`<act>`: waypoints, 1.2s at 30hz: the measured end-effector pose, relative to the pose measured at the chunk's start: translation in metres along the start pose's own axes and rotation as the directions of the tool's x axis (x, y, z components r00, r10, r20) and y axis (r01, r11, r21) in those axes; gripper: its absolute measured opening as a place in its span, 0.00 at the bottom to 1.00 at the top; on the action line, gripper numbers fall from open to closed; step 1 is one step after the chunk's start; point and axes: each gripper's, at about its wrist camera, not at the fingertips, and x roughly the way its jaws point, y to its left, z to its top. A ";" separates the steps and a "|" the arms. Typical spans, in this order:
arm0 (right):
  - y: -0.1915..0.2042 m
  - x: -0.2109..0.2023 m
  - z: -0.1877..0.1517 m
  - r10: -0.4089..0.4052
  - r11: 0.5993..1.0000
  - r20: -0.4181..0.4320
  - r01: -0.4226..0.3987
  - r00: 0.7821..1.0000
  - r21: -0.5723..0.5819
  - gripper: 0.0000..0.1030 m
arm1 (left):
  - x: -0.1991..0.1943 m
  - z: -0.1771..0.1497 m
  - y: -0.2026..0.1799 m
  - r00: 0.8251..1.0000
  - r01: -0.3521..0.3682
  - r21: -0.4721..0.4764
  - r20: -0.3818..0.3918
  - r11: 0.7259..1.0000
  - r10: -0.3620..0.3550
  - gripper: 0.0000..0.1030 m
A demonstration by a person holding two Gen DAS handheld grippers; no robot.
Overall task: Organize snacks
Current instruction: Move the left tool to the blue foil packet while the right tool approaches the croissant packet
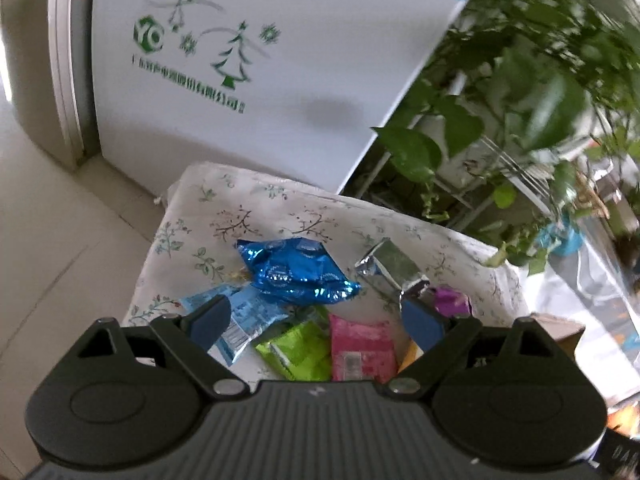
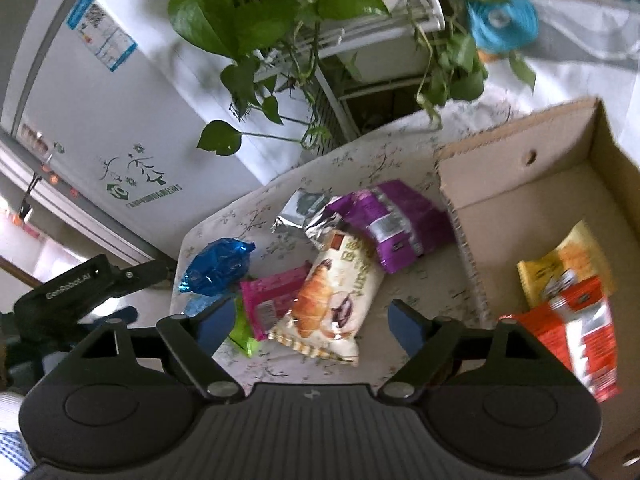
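Several snack packets lie in a loose heap on a floral cloth (image 1: 224, 208). My left gripper (image 1: 318, 320) hangs open over a blue foil packet (image 1: 296, 272), a light blue one (image 1: 244, 320), a green one (image 1: 296, 348) and a pink one (image 1: 360, 348). A silver packet (image 1: 388, 264) lies by its right finger. My right gripper (image 2: 312, 320) is open above a croissant packet (image 2: 332, 300), which lies flat between the fingers without touching the pads. A purple packet (image 2: 396, 224) lies behind it. To the right, a cardboard box (image 2: 520, 184) holds a yellow packet (image 2: 568, 264) and a red one (image 2: 576, 328).
A white cabinet with a green tree print (image 1: 240, 80) stands behind the cloth. Leafy potted vines (image 1: 520, 80) on a white rack hang over the far right. Pale floor tiles (image 1: 48, 240) lie to the left. The left tool's black casing (image 2: 80, 284) shows beside the heap.
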 end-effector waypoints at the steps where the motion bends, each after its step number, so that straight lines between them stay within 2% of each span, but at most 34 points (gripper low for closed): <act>1: 0.000 0.004 0.000 0.001 1.000 -0.009 -0.001 1.000 0.021 0.85 | 0.004 0.002 0.002 1.000 0.005 -0.009 -0.007 1.000 -0.005 0.89; 10: 0.001 0.038 0.004 -0.035 0.988 -0.056 0.043 0.998 0.147 0.90 | 0.051 0.023 0.003 0.996 0.016 -0.027 -0.088 1.000 -0.018 0.90; 16: -0.001 0.057 0.005 -0.095 0.980 -0.077 0.107 0.993 0.170 0.90 | 0.076 0.028 0.003 0.991 0.014 -0.014 -0.136 1.000 -0.016 0.90; 21: 0.000 0.073 0.003 -0.122 0.973 -0.096 0.138 0.988 0.183 0.90 | 0.096 0.023 -0.002 0.983 -0.013 0.016 -0.183 1.000 0.016 0.90; 28: -0.001 0.095 0.005 -0.158 0.963 -0.118 0.179 0.980 0.200 0.90 | 0.110 0.021 -0.007 0.981 -0.060 0.053 -0.180 0.997 0.068 0.90; 36: 0.008 0.114 0.003 -0.152 0.965 -0.142 0.177 0.978 0.191 0.90 | 0.115 0.022 -0.006 0.984 -0.077 0.082 -0.153 0.994 0.089 0.90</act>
